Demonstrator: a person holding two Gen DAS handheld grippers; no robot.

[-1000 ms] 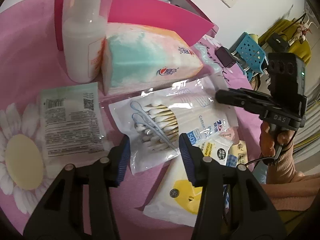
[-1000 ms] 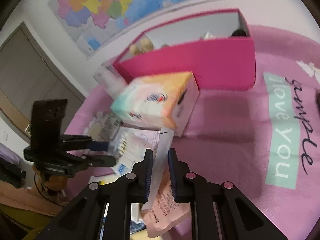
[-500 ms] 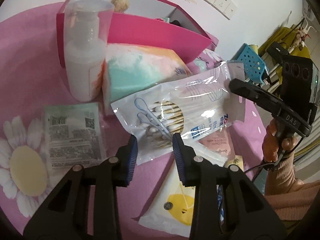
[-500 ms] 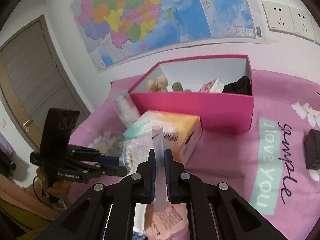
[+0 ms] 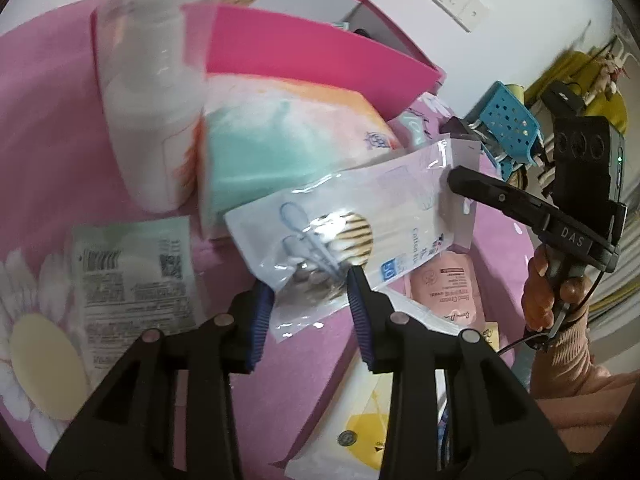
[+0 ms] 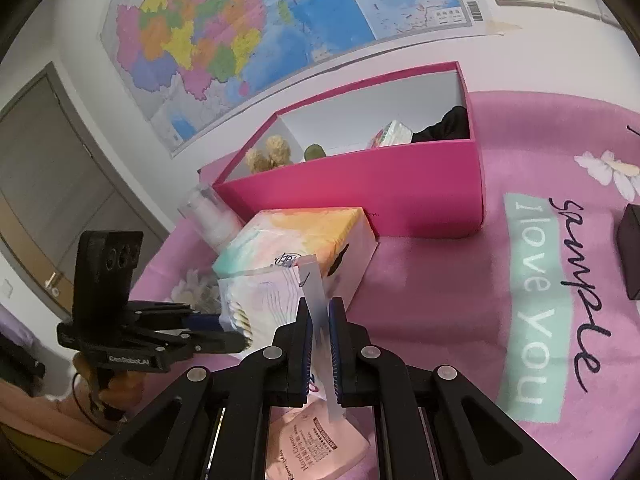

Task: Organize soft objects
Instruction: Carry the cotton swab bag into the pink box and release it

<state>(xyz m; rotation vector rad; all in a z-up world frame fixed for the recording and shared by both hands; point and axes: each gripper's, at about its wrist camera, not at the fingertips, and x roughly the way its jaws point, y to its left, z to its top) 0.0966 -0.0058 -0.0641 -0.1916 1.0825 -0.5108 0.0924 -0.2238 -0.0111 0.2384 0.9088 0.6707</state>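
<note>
A clear bag of cotton swabs (image 5: 344, 224) hangs in the air above the pink mat. My right gripper (image 6: 319, 334) is shut on the bag's top edge (image 6: 316, 312); it shows in the left wrist view (image 5: 472, 186) at the bag's right end. My left gripper (image 5: 308, 304) has its jaws open around the bag's lower end without pressing it. Behind stands the pink box (image 6: 360, 196) (image 5: 312, 52) with plush toys and a small pack inside. A pastel tissue pack (image 5: 288, 140) (image 6: 296, 236) lies in front of the box.
A white pump bottle (image 5: 148, 96) stands left of the tissue pack. A flat wipes packet (image 5: 132, 272), a pink hand cream sachet (image 5: 444, 288) (image 6: 320, 448) and a white-yellow packet (image 5: 360, 432) lie on the mat (image 6: 460, 312). A black object (image 6: 630, 252) sits far right.
My right gripper lifted the cotton swab bag off the mat and holds it up. My left gripper moved in around the bag's lower end.
</note>
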